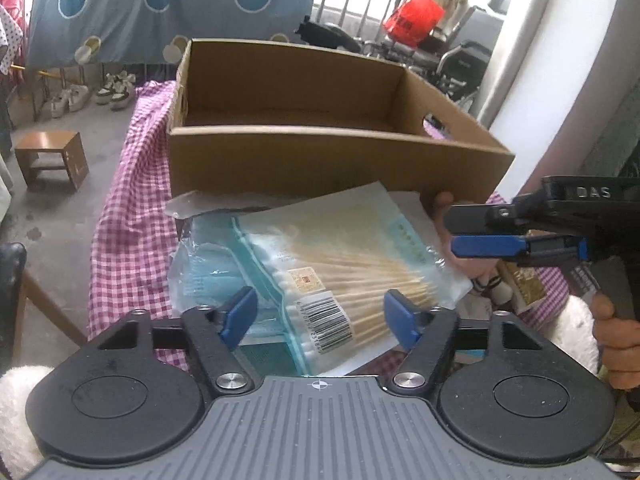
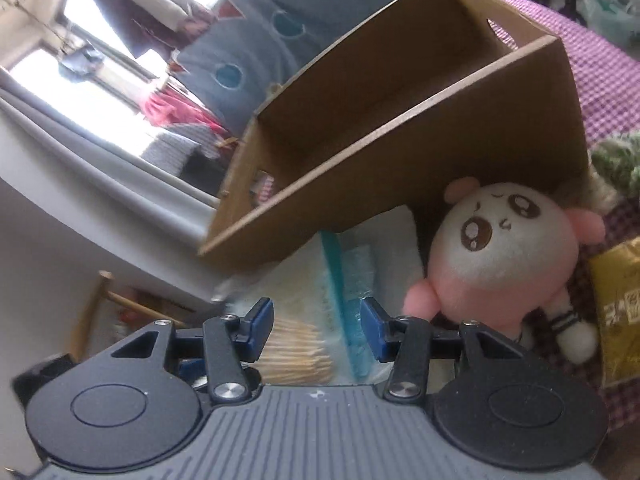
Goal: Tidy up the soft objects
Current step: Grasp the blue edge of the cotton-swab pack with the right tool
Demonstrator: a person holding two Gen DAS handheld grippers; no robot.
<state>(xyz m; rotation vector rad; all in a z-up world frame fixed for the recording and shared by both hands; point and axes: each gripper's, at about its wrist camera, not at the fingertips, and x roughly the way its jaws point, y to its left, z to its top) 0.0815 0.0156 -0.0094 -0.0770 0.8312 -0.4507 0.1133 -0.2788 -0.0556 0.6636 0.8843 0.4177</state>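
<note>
Lying flat on the checked cloth (image 1: 128,216) just before the empty box (image 1: 320,160), the swab bag (image 1: 340,264) is straddled by the left gripper (image 1: 320,316), jaws apart and unclosed, apparently for pickup, while the right gripper (image 2: 316,332) is held open, gripping nothing, beside the plush (image 2: 504,248).

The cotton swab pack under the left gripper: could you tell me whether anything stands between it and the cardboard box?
Nothing visible lies between the cotton swab pack and the open cardboard box just behind it. The box's front wall rises right at the pack's far edge, so the pack would likely have to be lifted over it. The left gripper straddles the pack, open.
</note>
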